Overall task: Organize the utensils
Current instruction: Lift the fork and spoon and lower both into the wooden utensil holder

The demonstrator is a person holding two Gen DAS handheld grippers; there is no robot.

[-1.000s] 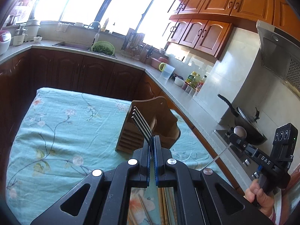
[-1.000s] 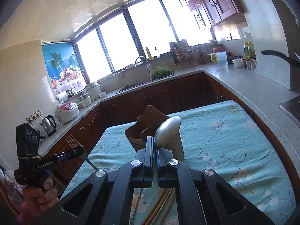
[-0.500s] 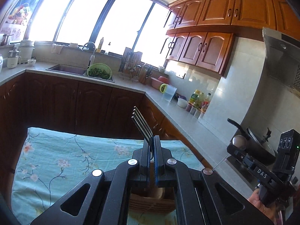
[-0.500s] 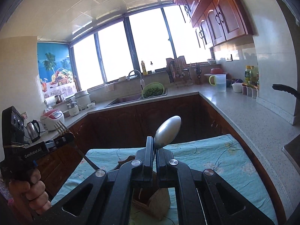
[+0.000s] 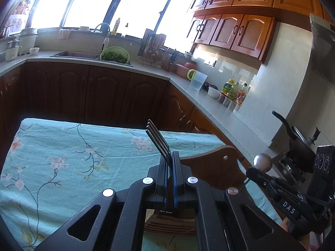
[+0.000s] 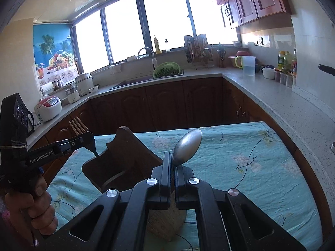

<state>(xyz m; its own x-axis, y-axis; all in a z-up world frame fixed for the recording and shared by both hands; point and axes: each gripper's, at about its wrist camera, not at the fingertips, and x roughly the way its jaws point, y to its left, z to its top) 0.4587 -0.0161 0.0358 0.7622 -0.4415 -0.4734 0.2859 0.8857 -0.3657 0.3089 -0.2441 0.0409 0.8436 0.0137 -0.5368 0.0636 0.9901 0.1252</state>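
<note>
Fork (image 5: 157,138) in left claw (image 5: 170,161) (tines up) over wooden holder (image 5: 217,171)

sunlit windows (image 6: 167,25) above dark wood cabinets (image 6: 167,102), speckled counter (image 6: 272,92).

Your dark metal fork (image 5: 157,138) tilts tines-up, handle down at the brown wooden utensil holder (image 6: 123,156); your shiny steel spoon (image 6: 188,150) stands bowl-up.

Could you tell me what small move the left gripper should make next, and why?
Probably lower the left gripper a little further, so the fork slides handle-first into the wooden holder. It is shut on the fork, tines up, and the right wrist view shows the handle's tip right at the holder's open top. The right gripper, shut on the spoon, can follow.
</note>
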